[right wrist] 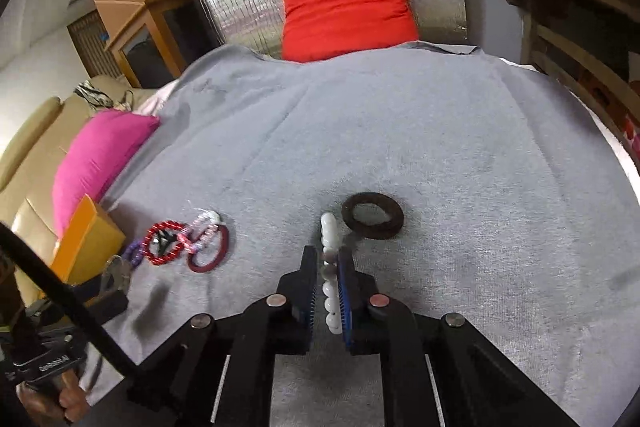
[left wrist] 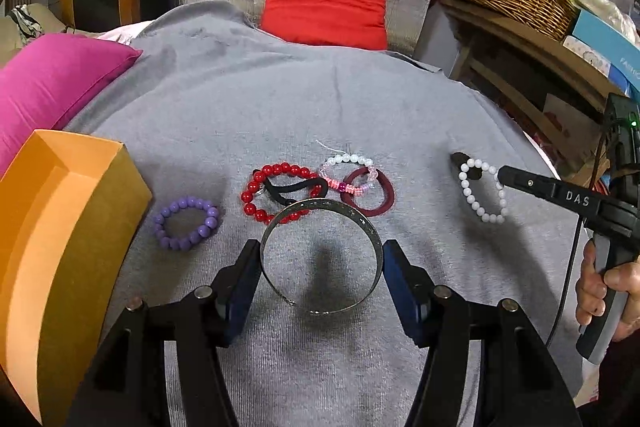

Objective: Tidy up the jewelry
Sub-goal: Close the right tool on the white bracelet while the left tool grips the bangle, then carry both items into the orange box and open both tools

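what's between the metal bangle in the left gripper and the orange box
Only the purple bead bracelet lies on the grey cloth between the metal bangle, held by the left gripper, and the orange box. Carried above it, nothing visible blocks the way.

The white letters "DAS" stand on the black finger of the right tongs [left wrist: 478, 173], seen from the left wrist view. Far above the tongs, a blue box [left wrist: 608, 45] has white letters at the picture's edge that start "FA", but the rest is cut off. In the right wrist view, small white print on the left tongs [right wrist: 114, 277] is too blurry to read.
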The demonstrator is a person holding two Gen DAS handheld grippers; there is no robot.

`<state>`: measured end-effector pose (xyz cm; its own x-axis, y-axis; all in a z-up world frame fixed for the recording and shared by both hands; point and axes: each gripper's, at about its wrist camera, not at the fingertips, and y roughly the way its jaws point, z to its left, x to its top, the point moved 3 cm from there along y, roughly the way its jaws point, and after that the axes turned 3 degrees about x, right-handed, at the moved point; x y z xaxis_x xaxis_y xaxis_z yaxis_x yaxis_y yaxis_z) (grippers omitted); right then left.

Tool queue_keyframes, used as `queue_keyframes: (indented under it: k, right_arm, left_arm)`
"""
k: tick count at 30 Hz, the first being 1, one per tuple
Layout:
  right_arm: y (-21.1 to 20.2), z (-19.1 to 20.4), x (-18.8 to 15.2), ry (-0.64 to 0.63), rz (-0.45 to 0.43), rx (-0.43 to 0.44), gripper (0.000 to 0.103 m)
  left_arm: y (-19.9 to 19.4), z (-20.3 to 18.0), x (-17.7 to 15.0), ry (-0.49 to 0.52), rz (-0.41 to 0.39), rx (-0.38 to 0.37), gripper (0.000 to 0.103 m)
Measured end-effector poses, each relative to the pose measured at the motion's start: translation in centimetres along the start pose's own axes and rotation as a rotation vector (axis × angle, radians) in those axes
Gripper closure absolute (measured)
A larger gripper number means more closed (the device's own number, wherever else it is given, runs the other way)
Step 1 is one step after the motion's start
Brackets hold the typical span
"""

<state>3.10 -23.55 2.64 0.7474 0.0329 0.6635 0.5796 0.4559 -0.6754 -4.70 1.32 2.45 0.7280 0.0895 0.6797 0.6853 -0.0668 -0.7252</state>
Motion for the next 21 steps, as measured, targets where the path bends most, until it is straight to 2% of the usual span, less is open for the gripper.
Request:
queue_keyframes:
  k: [3, 7, 9, 10, 11, 12, 16, 18, 19, 21]
  right_arm:
    - [-0.5, 0.3, 0.4, 0.004, 0.002, 0.019, 0.093]
    - [-0.8, -0.1, 0.8, 0.041, 0.006, -0.021, 0.090]
    - [-0.5, -1.4, 0.6, 0.081, 0.027, -0.063, 0.071]
    - [-0.3, -2.0, 0.5, 0.101, 0.036, -0.080, 0.055]
    - [-0.2, -2.4, 0.4, 0.113, 0.036, -0.100, 0.046]
    - [-0.1, -2.8, 0.3, 0.120, 0.031, -0.121, 0.046]
    - [1.1, -3.8, -0.1, 0.105, 0.052, -0.215, 0.048]
    - [2.7, -4.1, -0.7, 0.086, 0.113, -0.251, 0.067]
    - [3.6, -4.1, -1.1, 0.078, 0.151, -0.259, 0.088]
    - [4.2, -3.5, -1.5, 0.043, 0.154, -0.289, 0.092]
  left_arm:
    - [-0.4, 0.1, 0.0, 0.004, -0.006, 0.006, 0.040]
    - [-0.6, 0.4, -0.3, 0.006, -0.008, 0.022, 0.040]
    - [-0.6, 0.5, -0.3, 0.004, -0.004, 0.022, 0.040]
    - [-0.7, 0.5, -0.4, 0.006, -0.005, 0.024, 0.040]
    - [-0.7, 0.5, -0.3, 0.006, -0.007, 0.025, 0.040]
    - [-0.8, 0.5, -0.3, 0.005, -0.008, 0.023, 0.040]
    - [-1.0, 0.5, -0.3, 0.007, -0.010, 0.020, 0.040]
    - [-1.0, 0.4, -0.3, 0.006, -0.008, 0.017, 0.040]
    - [-1.1, 0.4, -0.3, 0.005, -0.008, 0.017, 0.040]
    - [-1.4, 0.5, -0.2, 0.004, -0.013, 0.021, 0.040]
